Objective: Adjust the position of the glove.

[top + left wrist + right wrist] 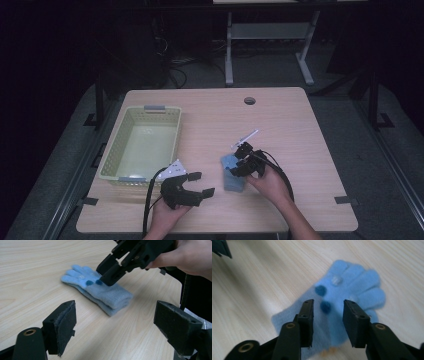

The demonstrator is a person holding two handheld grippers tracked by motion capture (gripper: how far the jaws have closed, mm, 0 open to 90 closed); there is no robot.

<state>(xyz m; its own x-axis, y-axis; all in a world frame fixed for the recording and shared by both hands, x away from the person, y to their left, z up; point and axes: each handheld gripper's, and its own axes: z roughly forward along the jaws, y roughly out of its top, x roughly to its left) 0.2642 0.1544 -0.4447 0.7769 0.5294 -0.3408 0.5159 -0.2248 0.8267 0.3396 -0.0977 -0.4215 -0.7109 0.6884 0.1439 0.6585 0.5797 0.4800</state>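
Note:
A light blue knitted glove with dark blue dots lies flat on the wooden table, right of centre near the front. My right gripper hovers right over it, open, its jaws apart on either side of a dark dot and pressing on nothing. The left gripper view shows the right gripper with its tips at the glove's upper face. My left gripper stands wide open and empty, a short way left of the glove, pointing at it.
An empty pale green plastic basket sits at the table's left. A thin white pen-like object lies just behind the right gripper. A round cable hole is at the back. Cables trail from both grippers toward the front edge.

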